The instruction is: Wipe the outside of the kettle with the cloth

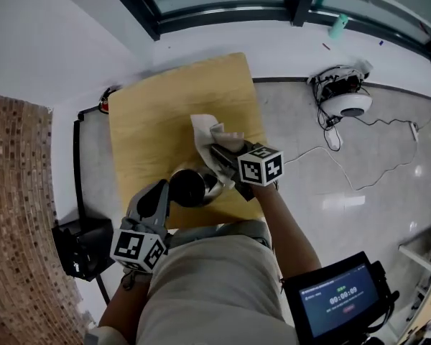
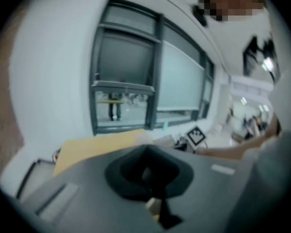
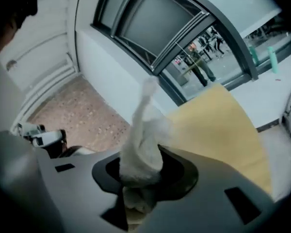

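The right gripper [image 3: 138, 178] pinches the cloth [image 3: 144, 135], bunched for wiping. The left gripper [image 1: 164, 195] seemingly steadies the kettle [image 1: 194, 187]; I cannot tell its jaws' state.

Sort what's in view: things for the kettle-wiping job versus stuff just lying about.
For the job:
- kettle
- cloth, clamped in the right gripper
- left gripper, beside the kettle
- wooden table under it all

Just lying about:
- white round device on the floor
- screen
- black box
- green bottle by the window
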Motion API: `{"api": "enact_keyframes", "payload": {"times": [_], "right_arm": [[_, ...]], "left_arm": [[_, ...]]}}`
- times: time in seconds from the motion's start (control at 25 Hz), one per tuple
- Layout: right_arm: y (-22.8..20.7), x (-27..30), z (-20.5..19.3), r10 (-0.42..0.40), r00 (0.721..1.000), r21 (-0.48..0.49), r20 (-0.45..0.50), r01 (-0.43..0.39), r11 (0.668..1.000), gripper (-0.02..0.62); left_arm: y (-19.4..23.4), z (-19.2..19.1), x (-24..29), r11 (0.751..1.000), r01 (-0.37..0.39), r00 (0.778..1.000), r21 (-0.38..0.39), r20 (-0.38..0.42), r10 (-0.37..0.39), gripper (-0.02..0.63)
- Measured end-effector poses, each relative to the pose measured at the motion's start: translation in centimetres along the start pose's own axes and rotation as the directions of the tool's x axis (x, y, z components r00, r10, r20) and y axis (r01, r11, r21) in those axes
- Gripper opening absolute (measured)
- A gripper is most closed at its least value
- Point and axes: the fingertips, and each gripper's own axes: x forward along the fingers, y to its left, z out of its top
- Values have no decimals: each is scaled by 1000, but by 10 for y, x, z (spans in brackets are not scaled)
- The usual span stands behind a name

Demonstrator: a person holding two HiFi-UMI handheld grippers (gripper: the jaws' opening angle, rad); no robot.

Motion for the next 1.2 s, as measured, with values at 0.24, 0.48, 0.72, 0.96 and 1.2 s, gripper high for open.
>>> {"api": "enact_keyframes", "payload": {"times": [0.24, 0.48, 0.72, 0.96, 1.2], "right_arm": [[16, 32, -6, 172, 978, -22, -121, -176, 984, 126], [27, 3, -23, 204, 976, 121, -70, -194, 973, 125], [55, -35, -77, 143, 990, 234, -11, -136, 963, 125], [104, -70, -12, 144, 930, 205, 339, -223, 953, 126], [26, -27, -101, -109, 994, 246, -3, 106, 964, 125]], "left_arm": [[18, -80, -33, 800, -4, 999, -600, -43, -28, 0], [51, -65, -14, 791, -3, 999, -612, 25, 24, -6], [71, -43, 33, 826, 61, 997, -560, -5, -77, -12], [14, 12, 27, 967, 201, 974, -155, -69, -214, -11], [-12, -17, 43, 967, 198, 969, 160, -184, -168, 0]]}}
